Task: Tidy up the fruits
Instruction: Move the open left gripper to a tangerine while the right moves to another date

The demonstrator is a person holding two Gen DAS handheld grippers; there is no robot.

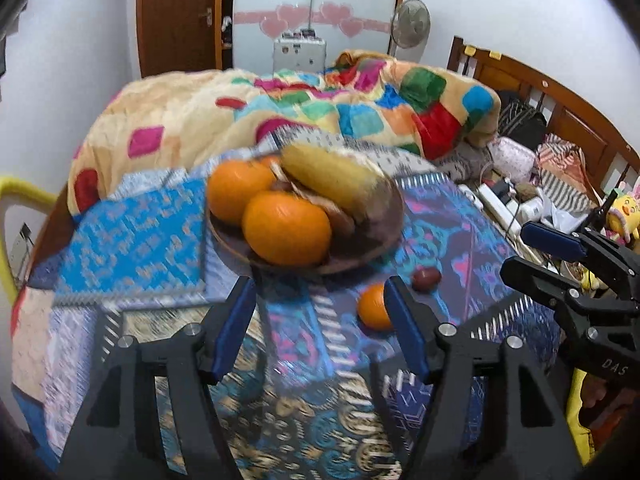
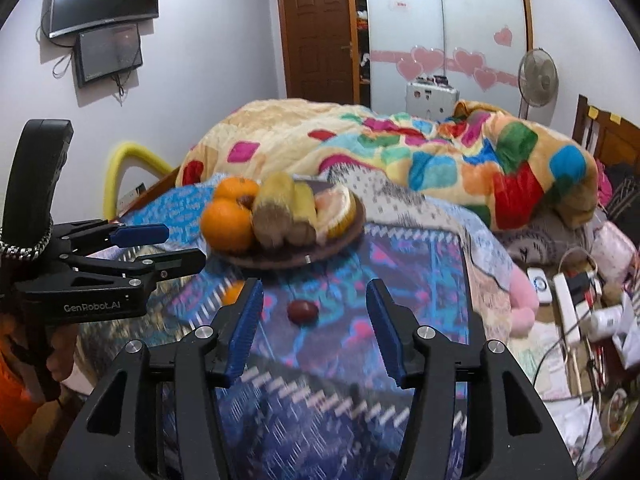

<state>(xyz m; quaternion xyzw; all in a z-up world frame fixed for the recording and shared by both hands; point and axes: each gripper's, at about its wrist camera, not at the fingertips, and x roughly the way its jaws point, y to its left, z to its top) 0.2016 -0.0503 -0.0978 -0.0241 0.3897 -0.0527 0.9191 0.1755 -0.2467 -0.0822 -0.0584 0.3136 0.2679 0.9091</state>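
A brown plate [image 1: 360, 260] on the patterned cloth holds two big oranges [image 1: 286, 228], a yellow corn cob [image 1: 336, 180] and a brownish piece. A small orange [image 1: 374, 312] and a dark red fruit [image 1: 427, 279] lie loose on the cloth in front of the plate. My left gripper [image 1: 320, 286] is open and empty, short of the plate, with the small orange just past its right finger. My right gripper [image 2: 315, 286] is open too. The dark red fruit [image 2: 303, 312] lies on the cloth ahead, framed between its fingers and untouched. The small orange [image 2: 234, 292] peeks from behind its left finger.
A colourful quilt [image 2: 440, 152] is heaped behind the plate [image 2: 280, 262]. A power strip [image 2: 568, 304], cables and clutter lie to the right, near the wooden headboard [image 1: 560, 92]. A yellow chair back [image 2: 120, 168] stands at left. Each gripper shows in the other's view: left gripper [image 2: 184, 245], right gripper [image 1: 516, 250].
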